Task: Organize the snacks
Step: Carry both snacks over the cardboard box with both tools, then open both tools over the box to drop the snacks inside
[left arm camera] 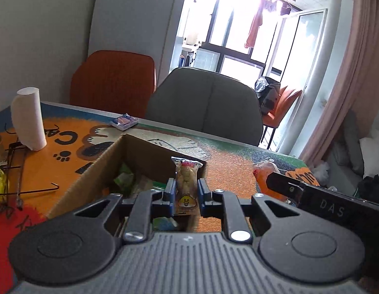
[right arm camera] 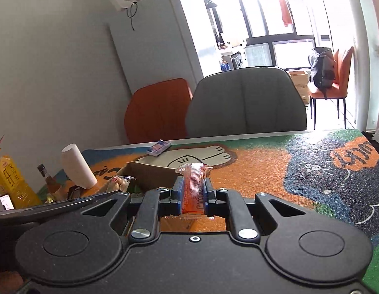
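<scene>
The left gripper [left arm camera: 185, 193] clamps a clear-wrapped tan snack packet [left arm camera: 186, 186], carried just above the open brown cardboard box [left arm camera: 96, 169] below it, probably for dropping in. The right gripper [right arm camera: 192, 191] pinches an orange-red plastic sachet [right arm camera: 193, 186], with the box ahead to its left.

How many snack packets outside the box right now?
3: tan packet in left gripper, orange packet in right gripper, blue packet at table's far edge. Box contents uncounted.

Strong daylight floods through tall dark-framed windows [left arm camera: 238, 34], where laundry [left arm camera: 254, 28] hangs on a rail. A grey chair [left arm camera: 206, 103] and an orange chair [left arm camera: 113, 80] stand behind the worktop [right arm camera: 275, 171], against a pale wall [right arm camera: 54, 61]. A pink curtain [left arm camera: 356, 73] hangs at the right.
</scene>
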The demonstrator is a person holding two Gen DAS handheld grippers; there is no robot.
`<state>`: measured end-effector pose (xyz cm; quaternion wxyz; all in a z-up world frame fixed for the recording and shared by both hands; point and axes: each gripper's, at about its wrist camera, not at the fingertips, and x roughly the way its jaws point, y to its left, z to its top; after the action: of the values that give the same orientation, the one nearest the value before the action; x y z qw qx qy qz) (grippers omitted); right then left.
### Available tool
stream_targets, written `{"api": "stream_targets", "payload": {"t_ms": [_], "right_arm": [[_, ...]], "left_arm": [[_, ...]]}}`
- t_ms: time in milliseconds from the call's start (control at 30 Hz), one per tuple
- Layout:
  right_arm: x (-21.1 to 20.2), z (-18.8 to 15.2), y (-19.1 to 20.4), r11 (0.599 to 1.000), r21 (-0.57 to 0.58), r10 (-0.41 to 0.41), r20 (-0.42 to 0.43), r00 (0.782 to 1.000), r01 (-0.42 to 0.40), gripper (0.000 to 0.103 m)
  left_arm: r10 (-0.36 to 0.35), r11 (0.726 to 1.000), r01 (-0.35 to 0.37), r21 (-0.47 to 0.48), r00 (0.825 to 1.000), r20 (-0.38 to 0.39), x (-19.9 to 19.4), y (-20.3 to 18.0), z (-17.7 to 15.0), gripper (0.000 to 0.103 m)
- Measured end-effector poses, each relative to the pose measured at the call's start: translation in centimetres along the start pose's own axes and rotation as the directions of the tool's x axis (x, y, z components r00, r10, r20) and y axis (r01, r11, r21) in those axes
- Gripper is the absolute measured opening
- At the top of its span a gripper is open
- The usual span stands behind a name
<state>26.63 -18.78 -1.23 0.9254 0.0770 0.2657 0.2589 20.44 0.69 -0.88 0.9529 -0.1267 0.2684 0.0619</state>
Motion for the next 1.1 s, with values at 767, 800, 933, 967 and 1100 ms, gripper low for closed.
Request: {"api": "stream_targets", "payload": {"t_ms": [767,800,933,967,1100], "right_arm": [[3.7,0.5,4.5,0.998,-0.061,0.028,-0.031,0.999,-0.030,0.014],[3.9,0.6,4.5,0.998,-0.062,0.028,-0.033,0.999,-0.030,0.014],[4.8,0.7,4.7,0.997,-0.064,0.030,-0.044,0.999,-0.033,0.014],[5.1,0.7,4.8,0.997,-0.066,0.030,-0.047,0.998,-0.033,0.014],[5.9,0.8,4.9,0.997,-0.066,0.035,-0.056,0.998,-0.038,0.014]], "left_arm": [[0.044,0.994,-0.047,-0.097,0.999,-0.027,2.2,7.2,1.5,0.017],[0.044,0.994,-0.047,-0.100,0.999,-0.032,2.5,7.4,1.5,0.018],[0.023,0.991,-0.029,-0.128,0.999,-0.043,3.5,8.0,1.6,0.023],[0.023,0.990,-0.028,-0.138,0.999,-0.039,3.5,8.1,1.5,0.024],[0.043,0.988,-0.050,-0.148,0.998,-0.049,3.7,8.9,1.4,0.025]]}}
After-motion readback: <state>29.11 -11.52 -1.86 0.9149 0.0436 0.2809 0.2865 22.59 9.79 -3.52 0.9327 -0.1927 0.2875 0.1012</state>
